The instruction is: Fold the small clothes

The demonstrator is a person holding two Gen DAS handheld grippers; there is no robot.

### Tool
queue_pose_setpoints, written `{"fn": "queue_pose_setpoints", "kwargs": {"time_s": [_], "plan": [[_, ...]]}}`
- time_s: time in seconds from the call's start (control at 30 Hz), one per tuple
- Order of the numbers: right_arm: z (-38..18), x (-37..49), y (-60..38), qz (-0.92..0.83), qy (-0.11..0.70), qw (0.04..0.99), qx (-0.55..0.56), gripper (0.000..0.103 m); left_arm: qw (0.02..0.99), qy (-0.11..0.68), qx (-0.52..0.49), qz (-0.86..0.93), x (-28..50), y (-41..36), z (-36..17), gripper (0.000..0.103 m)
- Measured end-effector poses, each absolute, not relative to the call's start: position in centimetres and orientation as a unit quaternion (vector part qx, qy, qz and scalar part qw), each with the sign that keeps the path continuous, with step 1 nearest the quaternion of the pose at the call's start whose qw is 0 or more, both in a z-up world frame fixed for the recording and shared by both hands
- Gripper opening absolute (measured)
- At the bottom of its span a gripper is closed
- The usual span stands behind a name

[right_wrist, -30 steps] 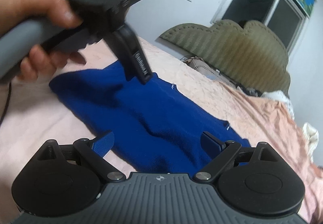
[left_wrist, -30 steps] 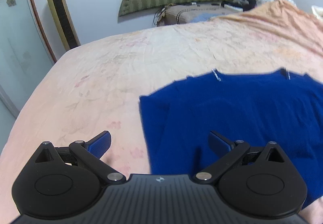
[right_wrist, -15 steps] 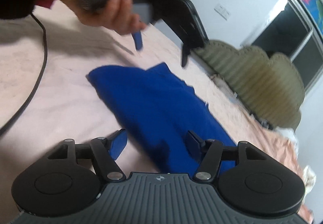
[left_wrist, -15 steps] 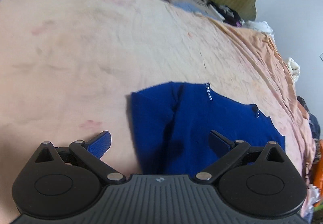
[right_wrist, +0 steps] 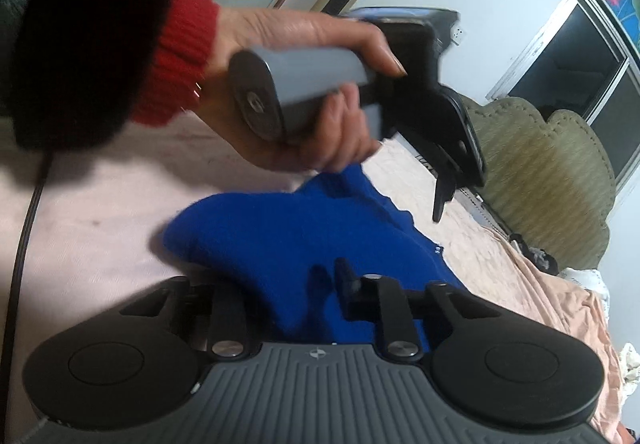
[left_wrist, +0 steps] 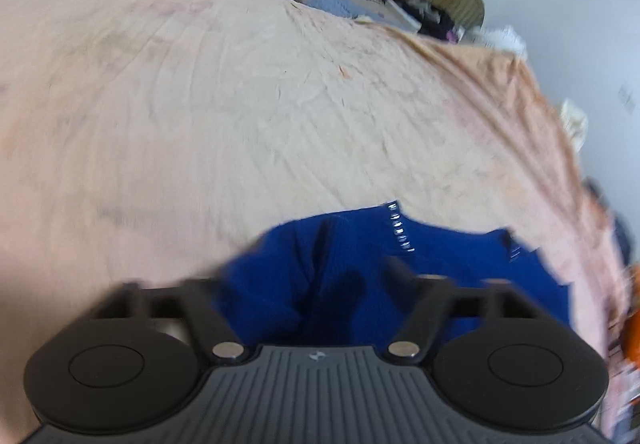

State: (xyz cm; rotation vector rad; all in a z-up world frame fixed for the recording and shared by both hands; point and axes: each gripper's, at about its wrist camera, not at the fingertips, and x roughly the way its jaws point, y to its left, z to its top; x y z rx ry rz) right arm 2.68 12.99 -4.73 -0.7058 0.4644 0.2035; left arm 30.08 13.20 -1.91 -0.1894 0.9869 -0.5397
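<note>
Home bedroom, peach-sheeted bed (left_wrist: pixel 280 104), padded green headboard (right_wrist: pixel 560 172), window (right_wrist: pixel 572 56)

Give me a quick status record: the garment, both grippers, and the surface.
garment: blue knitted garment, bunched at its near edge
surface: pale pink bed sheet, wrinkled, under the garment
left gripper: jaws have just been closing, garment's edge between them; too blurred to confirm a grip
right gripper: jaws have just been closing, now pinching bunched fabric
hand: holds the left gripper's grey handle above the garment; red knitted cuff at the wrist
</note>
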Motion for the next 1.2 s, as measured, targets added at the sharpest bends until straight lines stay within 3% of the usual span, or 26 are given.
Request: {"fn": "queue_pose_setpoints", "kwargs": {"time_s": [0.03, 0.1, 0.13, 0.73, 1.0, 1.2], "plan": [[-4.7, 2.8, 13.0, 0.101, 0.225, 0.908, -0.340, 0.016, 0.845, 0.467, -0.074, -0.251, 30.1, 12.7, -1.8, 0.030], [-4.7, 3.0, 12.6, 0.104, 0.224, 0.910, -0.333, 0.008, 0.836, 0.480, -0.065, -0.257, 30.3, 12.1, -1.9, 0.013], [-4.7, 2.9, 12.4, 0.106, 0.222, 0.912, -0.328, 0.003, 0.838, 0.480, -0.059, -0.254, 30.1, 11.8, -1.9, 0.012], [0.9, -3.8, 3.2, 0.035, 0.127, 0.961, -0.245, 0.003, 0.906, 0.384, 0.032, -0.175, 23.2, 1.9, 8.4, 0.010], [1.4, -7.6, -4.7, -0.028, 0.125, 0.974, -0.189, 0.003, 0.907, 0.361, 0.081, -0.202, 20.0, -8.0, 9.5, 0.010], [1.0, -8.6, -10.3, -0.073, 0.132, 0.978, -0.144, 0.003, 0.894, 0.358, 0.137, -0.231, 18.3, -16.5, 7.4, 0.010]]}}
